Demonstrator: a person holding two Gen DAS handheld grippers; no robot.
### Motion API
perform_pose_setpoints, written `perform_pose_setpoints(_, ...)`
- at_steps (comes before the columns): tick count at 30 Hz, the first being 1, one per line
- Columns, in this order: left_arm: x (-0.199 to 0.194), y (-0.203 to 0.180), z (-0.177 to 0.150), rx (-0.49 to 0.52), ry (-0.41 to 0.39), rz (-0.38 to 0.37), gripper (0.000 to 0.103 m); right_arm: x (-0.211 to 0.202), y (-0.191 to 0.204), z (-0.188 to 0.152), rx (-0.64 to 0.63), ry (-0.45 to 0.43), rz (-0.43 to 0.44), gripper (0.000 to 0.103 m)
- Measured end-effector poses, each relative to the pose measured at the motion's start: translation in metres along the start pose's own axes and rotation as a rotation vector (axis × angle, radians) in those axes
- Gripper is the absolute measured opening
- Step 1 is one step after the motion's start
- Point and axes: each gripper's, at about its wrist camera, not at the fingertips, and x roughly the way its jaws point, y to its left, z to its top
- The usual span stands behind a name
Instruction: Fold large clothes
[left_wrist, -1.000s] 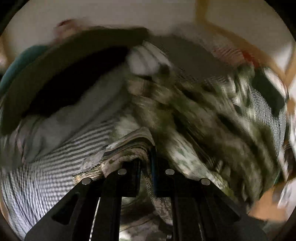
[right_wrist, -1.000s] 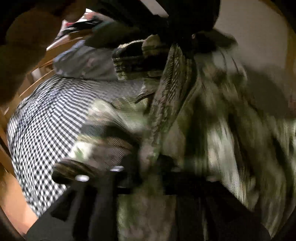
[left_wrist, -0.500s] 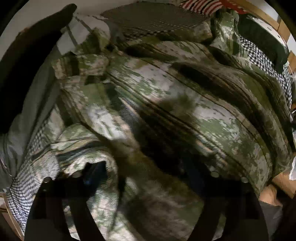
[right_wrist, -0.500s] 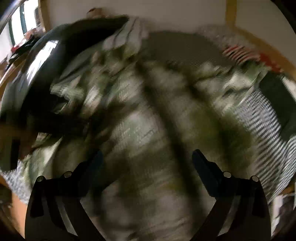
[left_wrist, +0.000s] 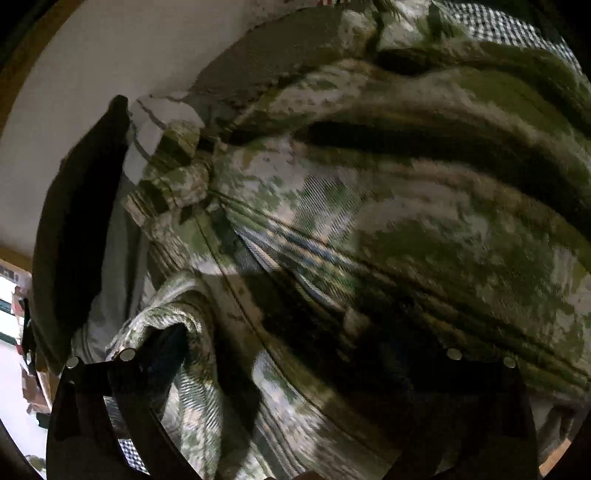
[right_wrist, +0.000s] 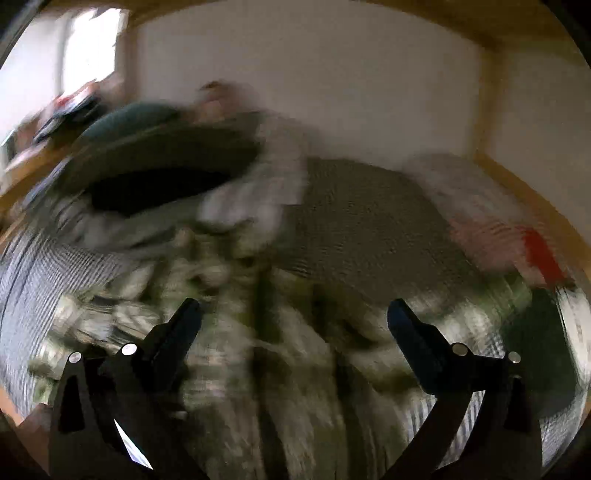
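Observation:
A large green-and-white camouflage-patterned garment (left_wrist: 406, 229) lies spread and rumpled on the bed and fills the left wrist view. My left gripper (left_wrist: 291, 354) hovers close over it with its jaws wide apart and nothing between them; a fold of the cloth bulges beside the left finger (left_wrist: 147, 365). In the blurred right wrist view the same garment (right_wrist: 288, 369) lies below my right gripper (right_wrist: 291, 314), which is open and empty above it.
A dark pillow (left_wrist: 77, 236) (right_wrist: 162, 166) lies at the head of the bed by the white wall. A grey knitted cloth (right_wrist: 369, 221), a red-striped item (right_wrist: 524, 251) and black-and-white checked bedding (left_wrist: 498, 22) lie around the garment. A wooden bed frame (right_wrist: 517, 181) borders it.
Both grippers let go of the garment and opened wide. The garment dropped onto the bed. The right gripper has pulled back and tilted up toward the wall.

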Motion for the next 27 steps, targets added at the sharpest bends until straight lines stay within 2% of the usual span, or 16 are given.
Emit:
perform_pose_setpoints(1, 0.003, -0.005, -0.001, 0.018, 0.017, 0.006, 0.097, 0.01, 0.017, 0.011, -0.072, 0.028, 0.032, 0.1)
perform_pose_setpoints(3, 0.014, -0.019, -0.003, 0.059, 0.052, 0.023, 0.097, 0.047, 0.067, 0.028, -0.244, 0.196, 0.1, 0.099)
perform_pose_setpoints(4, 0.014, -0.021, -0.003, 0.069, 0.052, 0.038, 0.097, 0.071, 0.098, 0.034, -0.303, 0.302, 0.168, 0.099)
perform_pose_setpoints(6, 0.013, -0.027, 0.001, 0.103, 0.064, 0.072, 0.097, 0.114, 0.143, 0.037, -0.306, 0.505, 0.26, 0.099)
perform_pose_setpoints(8, 0.013, -0.03, 0.003, 0.118, 0.08, 0.089, 0.097, 0.14, 0.178, 0.034, -0.357, 0.615, 0.294, 0.099)
perform_pose_setpoints(9, 0.014, -0.031, 0.005, 0.114, 0.089, 0.092, 0.097, 0.154, 0.203, 0.033, -0.424, 0.652, 0.313, 0.099)
perform_pose_setpoints(11, 0.014, -0.029, 0.006, 0.101, 0.097, 0.089, 0.097, 0.176, 0.229, 0.024, -0.509, 0.726, 0.274, 0.096)
perform_pose_setpoints(12, 0.014, -0.027, 0.006, 0.093, 0.099, 0.084, 0.097, 0.187, 0.24, 0.017, -0.577, 0.749, 0.242, 0.08)
perform_pose_setpoints(13, 0.016, -0.025, 0.006, 0.085, 0.1, 0.077, 0.097, 0.196, 0.245, 0.009, -0.615, 0.784, 0.203, 0.051)
perform_pose_setpoints(14, 0.016, -0.023, 0.006, 0.077, 0.1, 0.072, 0.097, 0.204, 0.247, 0.004, -0.632, 0.812, 0.178, 0.041)
perform_pose_setpoints(16, 0.016, -0.021, 0.005, 0.066, 0.095, 0.063, 0.097, 0.206, 0.245, 0.002, -0.651, 0.814, 0.168, 0.017)
perform_pose_setpoints(20, 0.01, -0.018, 0.0, 0.047, 0.064, 0.046, 0.097, 0.197, 0.213, 0.019, -0.513, 0.803, 0.251, 0.014)
perform_pose_setpoints(24, -0.008, -0.016, -0.013, 0.017, 0.012, 0.024, 0.097, 0.2, 0.165, 0.027, -0.347, 0.81, 0.277, 0.012)
perform_pose_setpoints(27, -0.027, -0.008, -0.024, -0.044, -0.019, -0.007, 0.097, 0.196, 0.132, 0.029, -0.21, 0.808, 0.363, 0.012)
